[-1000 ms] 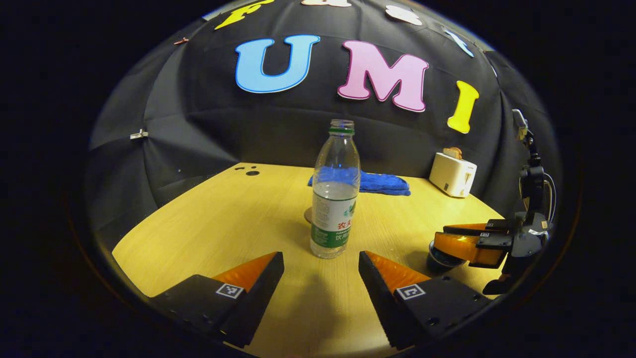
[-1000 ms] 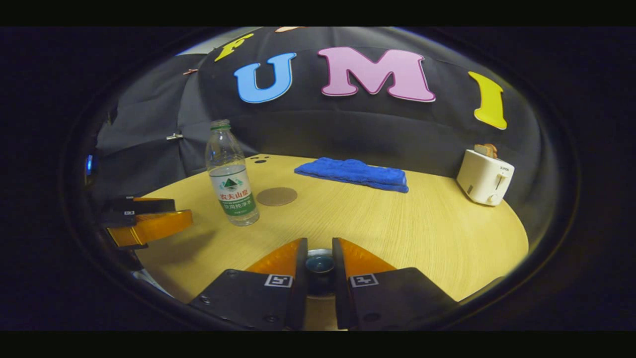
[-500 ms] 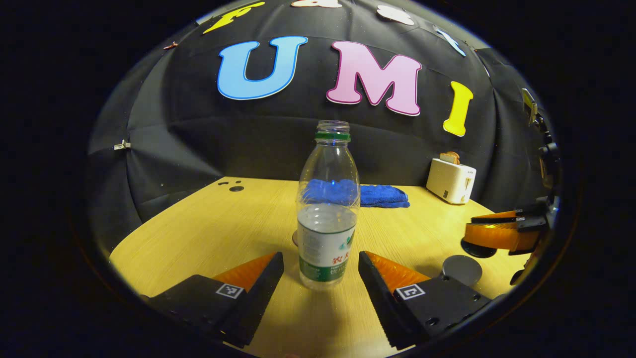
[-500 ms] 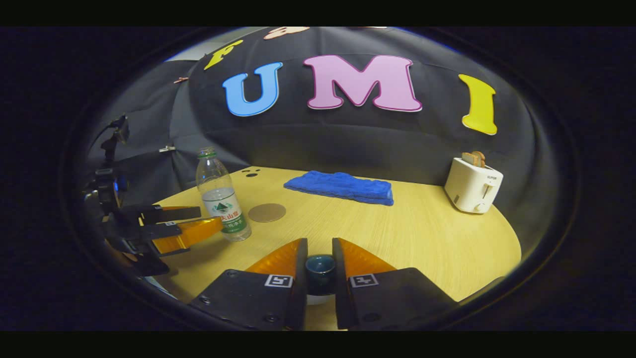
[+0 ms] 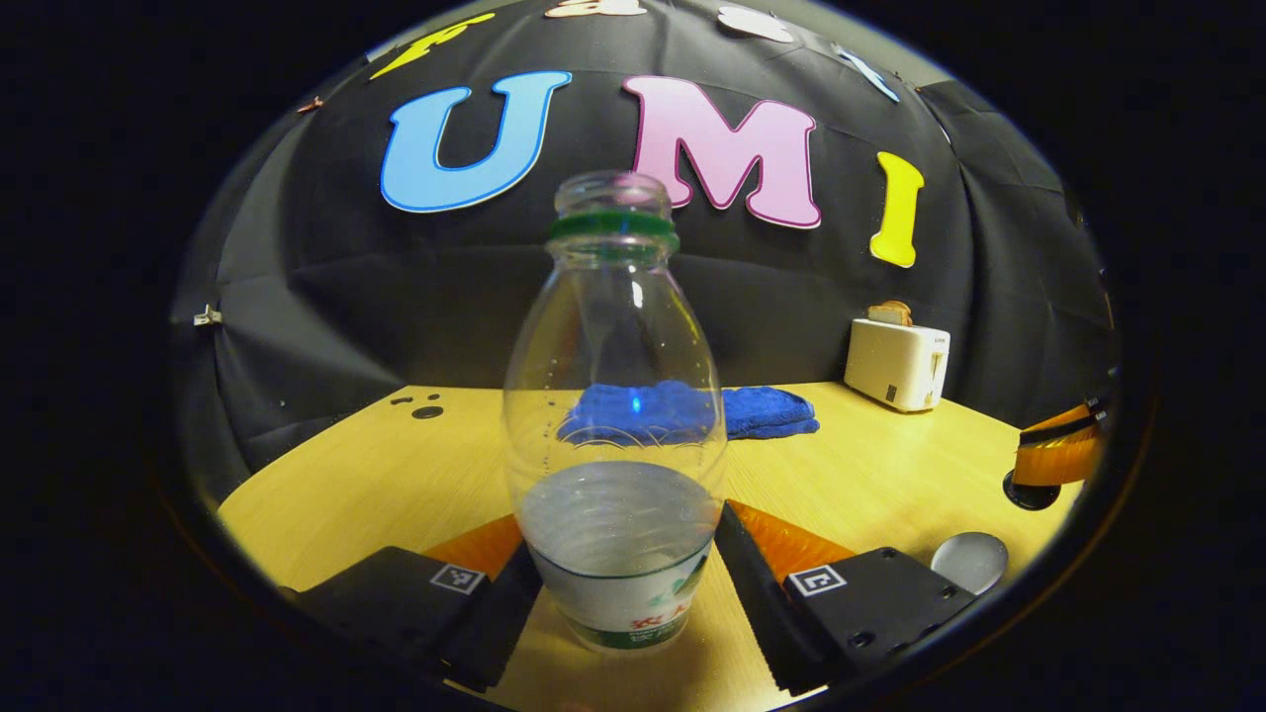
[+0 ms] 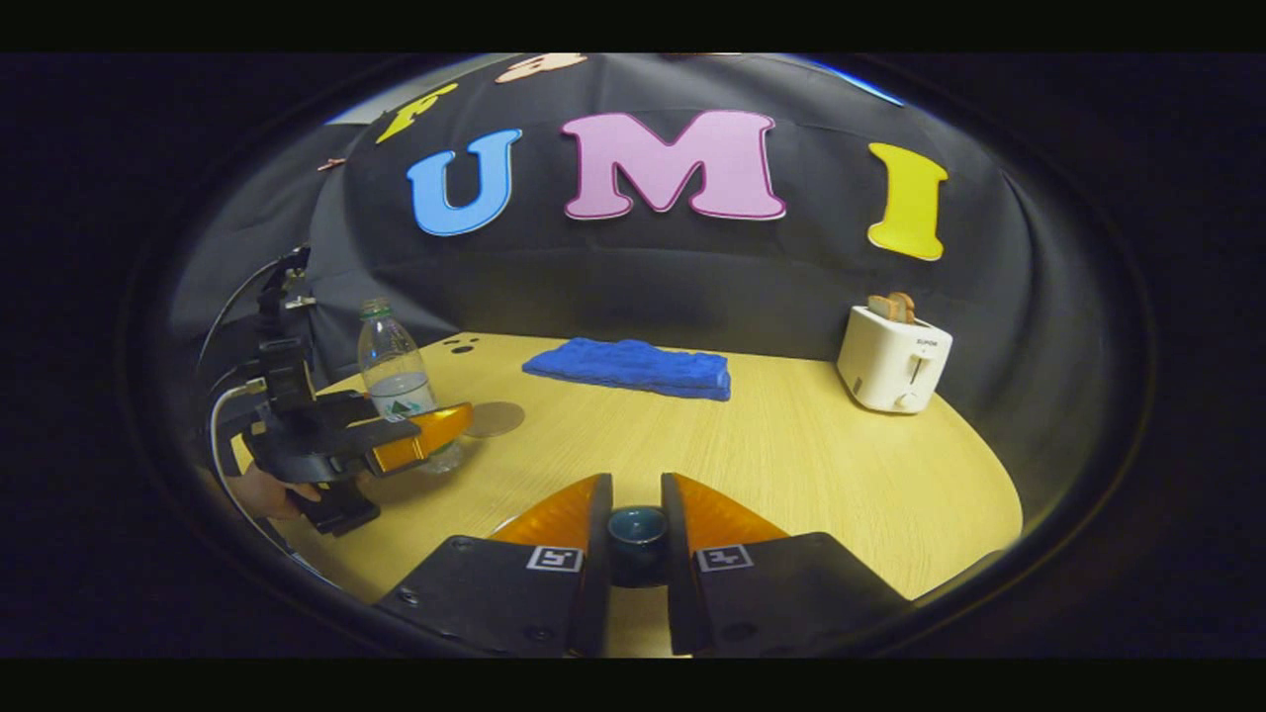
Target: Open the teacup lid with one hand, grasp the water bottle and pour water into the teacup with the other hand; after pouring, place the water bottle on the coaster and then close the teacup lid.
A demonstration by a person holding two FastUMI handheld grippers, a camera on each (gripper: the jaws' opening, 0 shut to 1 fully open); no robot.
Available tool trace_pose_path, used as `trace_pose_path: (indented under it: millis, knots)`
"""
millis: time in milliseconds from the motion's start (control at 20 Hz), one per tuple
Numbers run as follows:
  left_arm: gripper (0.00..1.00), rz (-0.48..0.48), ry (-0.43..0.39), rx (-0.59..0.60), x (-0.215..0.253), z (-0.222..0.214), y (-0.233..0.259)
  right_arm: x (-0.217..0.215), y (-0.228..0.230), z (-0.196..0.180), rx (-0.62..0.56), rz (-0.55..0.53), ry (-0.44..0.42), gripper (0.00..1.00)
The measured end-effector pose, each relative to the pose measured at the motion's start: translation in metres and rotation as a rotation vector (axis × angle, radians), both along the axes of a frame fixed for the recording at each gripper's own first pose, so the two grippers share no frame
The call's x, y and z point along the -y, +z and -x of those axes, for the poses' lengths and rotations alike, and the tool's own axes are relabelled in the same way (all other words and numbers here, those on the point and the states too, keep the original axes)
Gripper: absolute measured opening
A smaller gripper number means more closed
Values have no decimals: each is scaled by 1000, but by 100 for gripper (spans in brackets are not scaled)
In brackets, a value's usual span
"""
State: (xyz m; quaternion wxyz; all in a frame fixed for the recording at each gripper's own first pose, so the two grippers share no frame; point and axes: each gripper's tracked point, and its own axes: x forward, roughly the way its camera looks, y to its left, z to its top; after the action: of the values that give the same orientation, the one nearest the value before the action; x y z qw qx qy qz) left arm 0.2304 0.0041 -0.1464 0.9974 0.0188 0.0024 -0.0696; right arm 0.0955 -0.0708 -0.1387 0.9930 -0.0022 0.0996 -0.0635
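A clear, uncapped water bottle (image 5: 613, 396), about a third full, stands upright on the table. My left gripper (image 5: 621, 539) is open, one finger on either side of the bottle's label. The right gripper view shows that same left gripper (image 6: 420, 445) at the bottle (image 6: 394, 376), beside the round brown coaster (image 6: 493, 419). My right gripper (image 6: 636, 487) is shut on the dark knob of the teacup lid (image 6: 636, 524). In the left gripper view it (image 5: 1048, 460) holds the lid (image 5: 1029, 491) in the air. The uncovered teacup (image 5: 969, 561) stands below it.
A folded blue towel (image 6: 628, 366) lies at the back of the wooden table (image 6: 811, 465). A white toaster (image 6: 893, 368) with toast stands at the back right. A hand (image 6: 262, 491) holds the left gripper near the table's left edge.
My left gripper moved forward until the bottle stood between its fingers. My right gripper lifted the lid off the teacup and carried it up and to the right.
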Motion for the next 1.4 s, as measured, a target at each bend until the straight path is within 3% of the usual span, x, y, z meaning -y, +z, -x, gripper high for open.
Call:
trace_pose_path:
  millis: [50, 100, 200, 400, 450, 500, 600, 650, 700, 750, 850, 900, 1000, 1050, 1100, 1150, 1250, 1300, 1400]
  knots:
    - [94, -5, 2, -9, -2, -2, -3, 2, -2, 1, -2, -4, -6, 27]
    - [80, -9, -1, -12, -3, -2, -2, 7, -3, 2, -6, -9, -16, 27]
    - [77, -95, 29, -45, -9, 4, -5, 14, -4, 3, -3, -10, -25, 27]
    - [75, -417, 40, -26, -12, 22, 9, 29, -4, 10, 11, -9, -50, 27]
    - [75, -501, 37, -12, -11, 25, 13, 33, -6, 12, 12, -11, -56, 22]
    - [74, -576, 32, -3, -9, 29, 13, 37, -6, 13, 15, -15, -62, 27]
    - [75, -687, 15, 8, -5, 33, 14, 42, -8, 16, 17, -26, -71, 22]
    - [75, -739, 10, 9, -3, 35, 14, 45, -9, 17, 18, -29, -74, 27]
    - [75, -798, 6, 10, -3, 35, 13, 47, -10, 18, 18, -30, -75, 22]
    - [75, -859, -1, 19, 0, 34, 14, 49, -12, 20, 18, -29, -78, 27]
    - [75, -994, -17, 35, 8, 33, 14, 53, -16, 25, 9, -24, -82, 22]
    - [75, -1049, -27, 40, 9, 34, 14, 56, -19, 27, 2, -21, -88, 27]
    - [75, -1123, -51, 37, 15, 35, 8, 60, -27, 31, -11, -25, -92, 27]
    - [75, -1145, -65, 38, 20, 34, 5, 62, -29, 34, -15, -29, -94, 22]
    - [75, -1161, -74, 37, 23, 34, -1, 64, -32, 36, -20, -30, -97, 31]
    - [75, -1178, -83, 33, 26, 34, -6, 66, -33, 38, -24, -31, -99, 27]
    - [75, -1220, -95, 41, 31, 33, -10, 70, -34, 42, -25, -32, -106, 27]
    - [75, -1247, -99, 47, 30, 32, -12, 72, -35, 43, -26, -33, -109, 31]
    - [75, -1293, -112, 55, 33, 33, -16, 75, -36, 46, -27, -35, -115, 27]
